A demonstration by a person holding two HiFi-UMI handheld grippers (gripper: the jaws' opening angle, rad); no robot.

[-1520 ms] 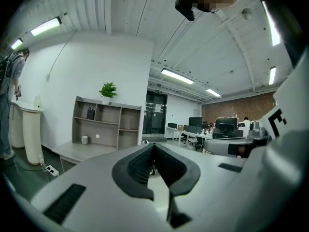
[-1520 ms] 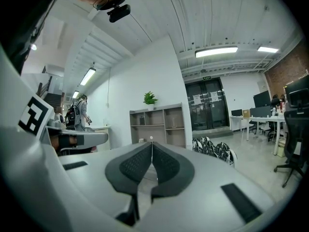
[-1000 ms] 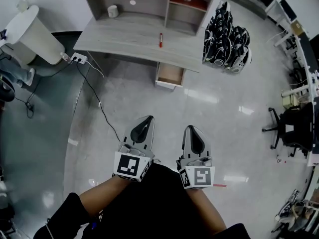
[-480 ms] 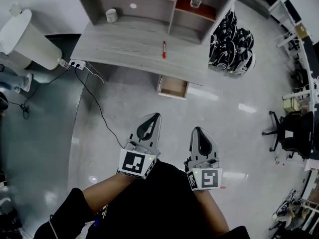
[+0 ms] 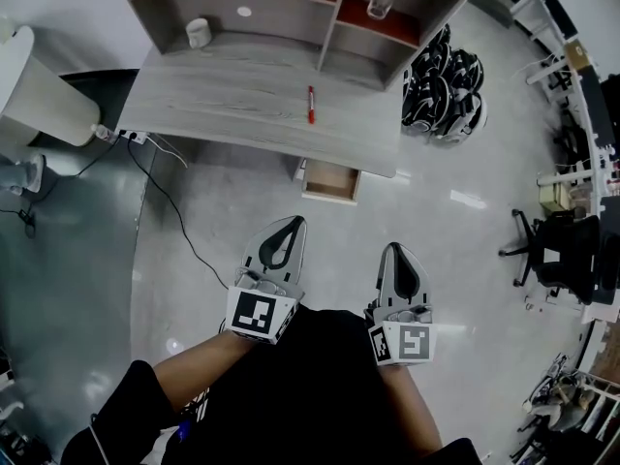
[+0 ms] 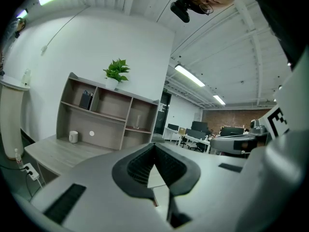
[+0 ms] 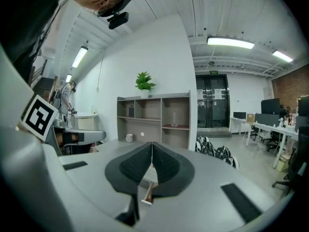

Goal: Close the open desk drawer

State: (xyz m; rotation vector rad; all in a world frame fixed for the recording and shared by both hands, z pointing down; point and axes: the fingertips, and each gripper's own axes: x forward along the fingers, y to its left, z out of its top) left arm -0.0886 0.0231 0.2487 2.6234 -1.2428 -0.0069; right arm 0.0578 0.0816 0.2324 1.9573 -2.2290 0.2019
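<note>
In the head view the open drawer (image 5: 331, 182) juts out from under the front edge of the grey wooden desk (image 5: 232, 90), its wooden inside showing. My left gripper (image 5: 290, 225) is shut and empty, held over the floor short of the drawer and a little to its left. Beside it my right gripper (image 5: 400, 251) is shut and empty too, lower and to the right of the drawer. In the left gripper view the shut left gripper (image 6: 155, 146) points toward the desk and shelves. Through the right gripper (image 7: 152, 145) a strip of the drawer (image 7: 147, 192) shows in the right gripper view.
A red pen (image 5: 311, 103) lies on the desk, with a shelf unit (image 5: 320, 8) holding a white cup (image 5: 198, 33) and a glass (image 5: 379, 1) behind. Black bags (image 5: 443, 80) are piled right of the desk. A cable (image 5: 165, 201) trails over the floor at left; an office chair (image 5: 560, 260) stands right.
Both grippers have come nearer the desk, staying shut. The desk and drawer now sit lower and larger in the head view.
</note>
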